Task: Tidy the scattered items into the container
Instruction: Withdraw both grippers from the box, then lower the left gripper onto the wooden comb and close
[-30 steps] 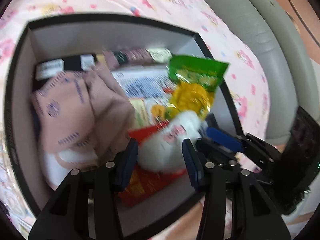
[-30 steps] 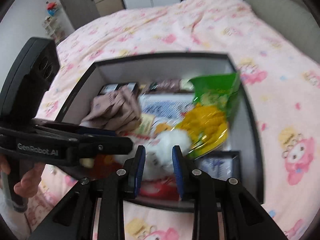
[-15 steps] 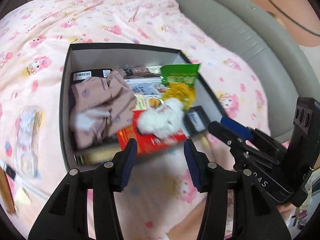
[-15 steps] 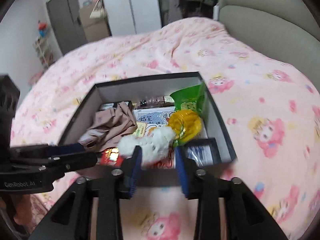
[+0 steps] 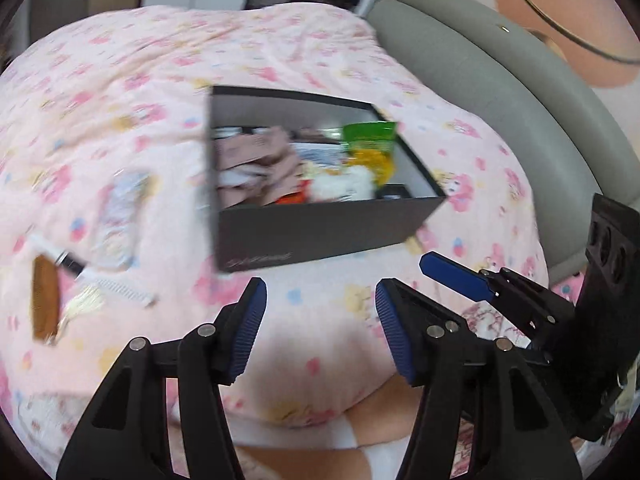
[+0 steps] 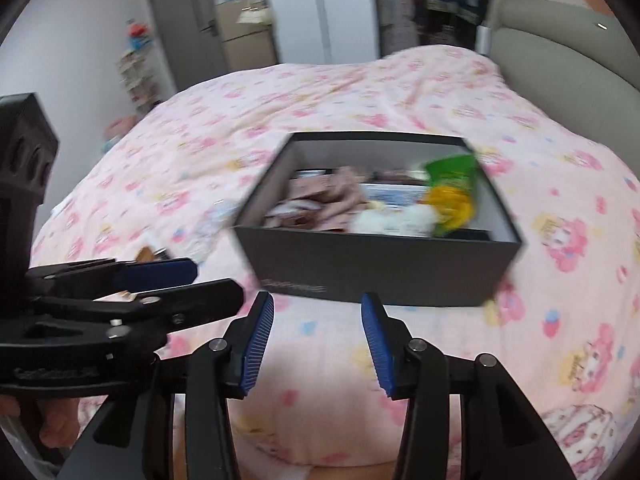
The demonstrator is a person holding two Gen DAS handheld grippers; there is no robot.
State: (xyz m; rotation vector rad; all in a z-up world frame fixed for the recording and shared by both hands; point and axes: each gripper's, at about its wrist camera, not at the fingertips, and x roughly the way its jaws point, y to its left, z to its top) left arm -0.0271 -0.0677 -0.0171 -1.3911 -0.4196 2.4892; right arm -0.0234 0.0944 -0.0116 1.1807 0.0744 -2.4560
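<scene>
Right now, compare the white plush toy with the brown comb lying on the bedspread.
The white plush toy sits inside the black box; the brown comb lies outside it on the bedspread. The plush toy is fluffy and rounded; the comb is flat and long. Both are free of any claw.

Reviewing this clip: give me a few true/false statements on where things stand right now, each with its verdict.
1. The dark box sits on the pink bedspread. True.
2. The left gripper is clamped on the white plush toy. False: its jaws are open and empty; the toy lies in the box.
3. A green snack bag stands inside the box. True.
4. Everything is already in the box. False: a brown comb and other small items lie on the bedspread to its left.
5. The right gripper holds nothing. True.
</scene>
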